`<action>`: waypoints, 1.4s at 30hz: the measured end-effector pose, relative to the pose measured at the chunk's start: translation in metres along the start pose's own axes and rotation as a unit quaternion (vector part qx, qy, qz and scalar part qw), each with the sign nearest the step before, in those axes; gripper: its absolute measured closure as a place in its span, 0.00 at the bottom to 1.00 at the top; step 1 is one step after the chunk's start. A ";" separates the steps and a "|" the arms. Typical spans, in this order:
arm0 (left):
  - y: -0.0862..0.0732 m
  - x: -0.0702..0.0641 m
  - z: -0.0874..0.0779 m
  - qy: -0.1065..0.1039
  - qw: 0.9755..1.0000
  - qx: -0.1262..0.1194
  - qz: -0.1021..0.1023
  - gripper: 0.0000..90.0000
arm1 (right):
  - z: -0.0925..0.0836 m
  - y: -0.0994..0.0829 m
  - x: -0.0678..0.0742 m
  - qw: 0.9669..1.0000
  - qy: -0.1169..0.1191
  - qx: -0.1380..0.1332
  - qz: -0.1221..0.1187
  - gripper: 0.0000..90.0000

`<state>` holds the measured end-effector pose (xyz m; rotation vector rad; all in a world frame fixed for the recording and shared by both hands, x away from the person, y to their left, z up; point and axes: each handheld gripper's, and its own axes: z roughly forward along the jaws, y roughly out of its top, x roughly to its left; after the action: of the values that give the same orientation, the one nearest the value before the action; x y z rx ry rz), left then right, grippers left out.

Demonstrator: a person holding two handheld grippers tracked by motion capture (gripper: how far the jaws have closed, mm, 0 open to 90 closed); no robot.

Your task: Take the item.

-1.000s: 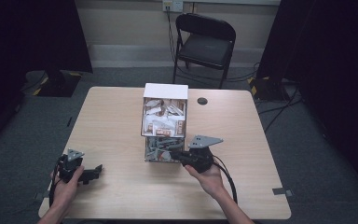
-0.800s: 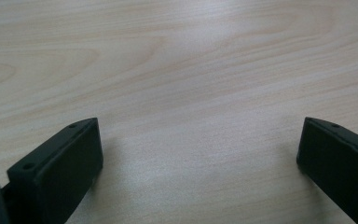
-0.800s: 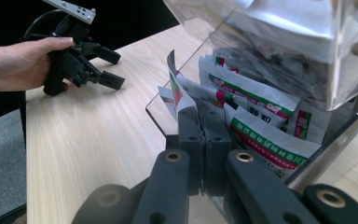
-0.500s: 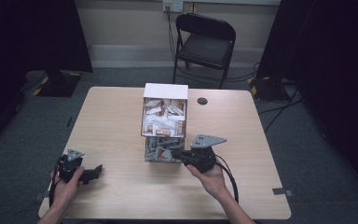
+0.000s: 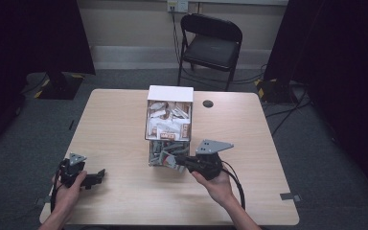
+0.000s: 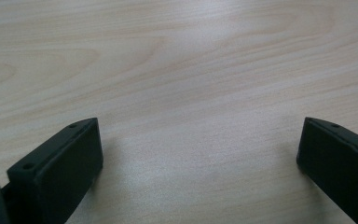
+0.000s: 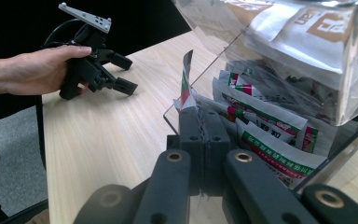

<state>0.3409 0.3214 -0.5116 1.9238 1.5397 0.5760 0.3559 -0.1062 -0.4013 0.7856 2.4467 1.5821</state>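
A pale wood-grain table stands on grey carpet, with a black folding chair beyond its far edge against a beige wall and dark curtains to either side. At the table's middle stands a clear two-tier dispenser stuffed with sachets. The right gripper, at the dispenser's near side, has its jaws pressed together on a red-green-white sachet at the lower tier's opening. The left gripper rests near the near-left corner, jaws spread wide over bare wood.
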 end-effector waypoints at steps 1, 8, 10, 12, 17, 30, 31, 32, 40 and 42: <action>0.000 0.000 0.000 0.000 1.000 0.000 0.000 0.00 | -0.003 0.000 0.001 1.000 0.000 -0.001 -0.001 0.99; 0.000 0.000 0.000 0.000 1.000 0.000 0.000 0.00 | -0.012 0.000 0.001 1.000 -0.003 -0.006 0.002 0.99; 0.000 0.000 0.000 0.000 1.000 0.000 0.000 0.00 | -0.014 0.000 0.001 1.000 -0.003 -0.007 0.001 0.99; 0.000 0.000 0.000 0.000 1.000 0.000 0.000 0.00 | -0.019 -0.001 0.001 1.000 -0.005 -0.007 -0.003 0.99; 0.000 0.000 0.000 0.000 1.000 0.000 0.000 0.00 | -0.026 -0.003 0.001 1.000 -0.010 -0.008 -0.002 0.99; 0.000 0.000 0.000 0.000 1.000 0.000 0.000 0.00 | -0.046 -0.009 -0.008 1.000 -0.024 -0.018 0.008 0.99; 0.000 0.000 0.000 0.000 1.000 0.000 0.000 0.00 | -0.048 -0.011 -0.009 0.999 -0.026 -0.018 0.009 0.99; 0.000 0.000 0.000 0.000 1.000 0.000 0.000 0.00 | -0.048 -0.011 -0.009 0.999 -0.026 -0.017 0.009 0.99; 0.000 0.000 0.000 0.000 1.000 0.000 0.000 0.00 | -0.055 -0.016 -0.014 0.999 -0.032 -0.018 0.014 0.99; 0.000 0.000 0.000 0.000 1.000 0.000 0.000 0.00 | -0.056 -0.016 -0.015 0.999 -0.031 -0.016 0.015 0.99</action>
<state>0.3410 0.3214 -0.5116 1.9233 1.5396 0.5769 0.3425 -0.1643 -0.3934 0.8559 2.3725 1.5783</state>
